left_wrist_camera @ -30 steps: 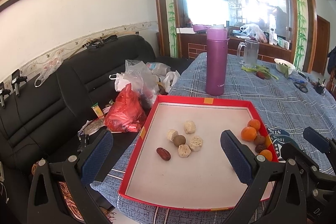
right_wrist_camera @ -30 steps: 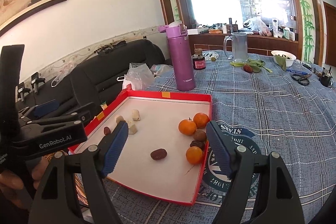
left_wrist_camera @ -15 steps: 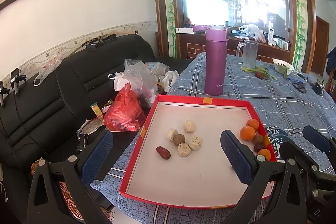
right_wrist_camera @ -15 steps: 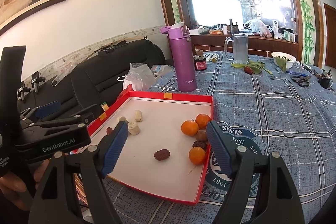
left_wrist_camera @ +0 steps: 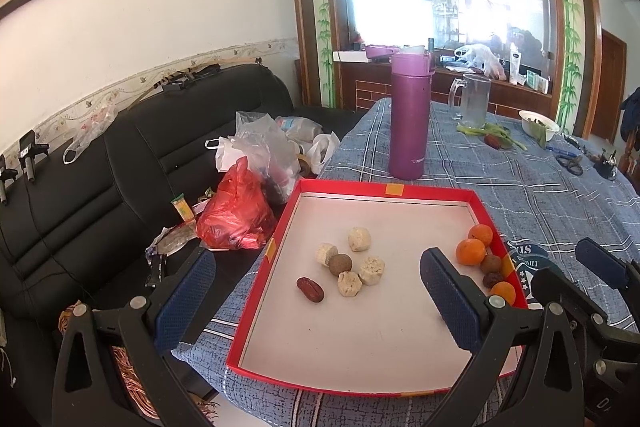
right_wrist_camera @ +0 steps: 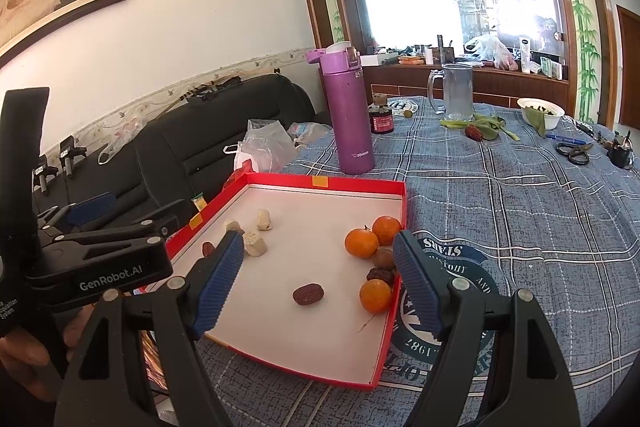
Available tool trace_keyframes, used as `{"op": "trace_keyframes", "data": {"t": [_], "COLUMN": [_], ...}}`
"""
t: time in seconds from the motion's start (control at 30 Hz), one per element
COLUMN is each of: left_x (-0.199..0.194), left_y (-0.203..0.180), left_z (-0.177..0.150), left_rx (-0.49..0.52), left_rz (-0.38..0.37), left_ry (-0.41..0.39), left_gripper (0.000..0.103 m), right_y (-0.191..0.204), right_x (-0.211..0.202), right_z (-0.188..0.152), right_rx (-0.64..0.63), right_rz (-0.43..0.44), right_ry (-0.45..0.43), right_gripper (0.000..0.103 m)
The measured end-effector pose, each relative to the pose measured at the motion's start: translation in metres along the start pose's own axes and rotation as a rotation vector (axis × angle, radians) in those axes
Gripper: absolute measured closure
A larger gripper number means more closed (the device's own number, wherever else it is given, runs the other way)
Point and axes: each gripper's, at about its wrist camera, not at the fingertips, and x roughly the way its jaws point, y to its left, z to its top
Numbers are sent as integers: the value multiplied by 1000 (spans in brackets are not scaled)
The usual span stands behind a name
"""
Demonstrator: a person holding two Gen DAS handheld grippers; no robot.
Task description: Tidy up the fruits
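A red-rimmed tray (left_wrist_camera: 380,187) (right_wrist_camera: 320,183) lies on the blue checked tablecloth. Several pale lumps (left_wrist_camera: 359,239), a brown round fruit (left_wrist_camera: 340,264) and a red date (left_wrist_camera: 310,289) cluster at its left. Three small oranges (right_wrist_camera: 361,243) (left_wrist_camera: 469,251), a brown fruit (right_wrist_camera: 383,259) and a dark date (right_wrist_camera: 380,274) sit by its right rim. Another red date (right_wrist_camera: 308,294) lies alone mid-tray. My left gripper (left_wrist_camera: 316,299) hovers open over the tray's near left part. My right gripper (right_wrist_camera: 318,285) is open above the lone date. Both are empty.
A purple flask (left_wrist_camera: 409,115) stands just behind the tray, a glass mug (right_wrist_camera: 456,91), dark jar (right_wrist_camera: 382,119), bowl (right_wrist_camera: 540,113) and scissors (right_wrist_camera: 573,153) farther back. A black sofa (left_wrist_camera: 100,163) with plastic bags (left_wrist_camera: 236,211) is left of the table. A hand (right_wrist_camera: 24,359) holds the left gripper.
The right gripper has drifted slightly back and up, so the tray sits a little higher in its view. The left view barely shifted. No fruit moved.
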Motion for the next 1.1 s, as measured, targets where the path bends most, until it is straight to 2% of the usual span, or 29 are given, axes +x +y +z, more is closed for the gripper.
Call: {"op": "trace_keyframes", "data": {"t": [0.37,0.9,1.1], "left_x": [3,-5,-3], "left_y": [8,35,41], "left_z": [1,3,3], "left_rx": [-15,-47,-63], "left_rz": [19,63,59], "left_ry": [4,-42,-33], "left_gripper": [1,1,1], "right_y": [6,37,44], "right_x": [2,12,16], "right_z": [2,12,11], "right_rx": [-18,-90,-105], "right_rz": [4,29,30], "right_ry": [7,12,16], "right_gripper": [25,25,25]}}
